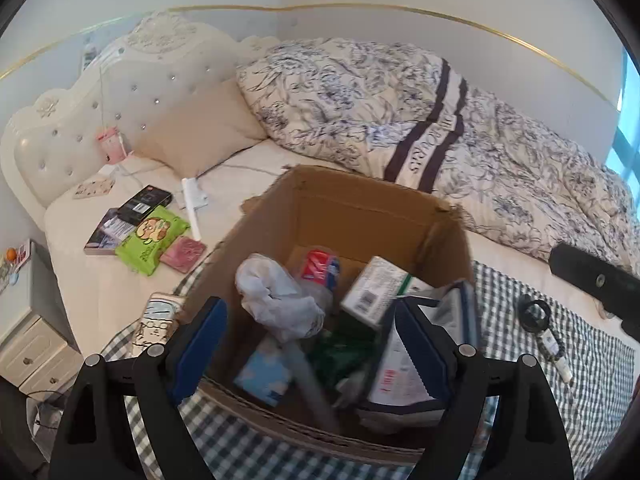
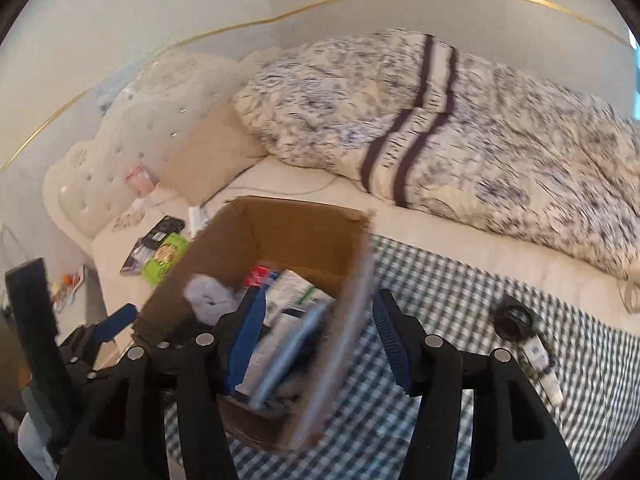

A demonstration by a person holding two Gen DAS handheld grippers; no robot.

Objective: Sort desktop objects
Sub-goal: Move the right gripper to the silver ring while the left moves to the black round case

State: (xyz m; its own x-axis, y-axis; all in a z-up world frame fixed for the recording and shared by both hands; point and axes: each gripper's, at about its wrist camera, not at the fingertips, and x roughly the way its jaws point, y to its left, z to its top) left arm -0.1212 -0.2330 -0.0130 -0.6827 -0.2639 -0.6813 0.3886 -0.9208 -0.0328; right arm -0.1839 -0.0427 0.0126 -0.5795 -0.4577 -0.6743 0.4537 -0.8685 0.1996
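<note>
An open cardboard box (image 1: 360, 204) stands on a checked cloth (image 1: 560, 352) on the bed. Inside lie a crumpled white bag (image 1: 276, 300), a red packet (image 1: 318, 264), a white-and-green carton (image 1: 372, 288), a light blue pack (image 1: 264, 376) and a white package with red print (image 1: 400, 376). My left gripper (image 1: 310, 308) hovers open over the box's near side, holding nothing. My right gripper (image 2: 320, 300) is open too, its blue pads (image 2: 248, 340) either side of the box's right wall (image 2: 352, 312). A black ring with a small tag (image 2: 516, 320) lies on the cloth to the right.
On the sheet left of the box lie a green wipes pack (image 1: 152, 240), a pink pad (image 1: 184, 254), a black carton (image 1: 146, 202), a white stick (image 1: 192, 208) and a printed pouch (image 1: 156, 324). A bunched floral duvet (image 1: 400, 120) fills the far side. A nightstand (image 1: 28, 320) stands at left.
</note>
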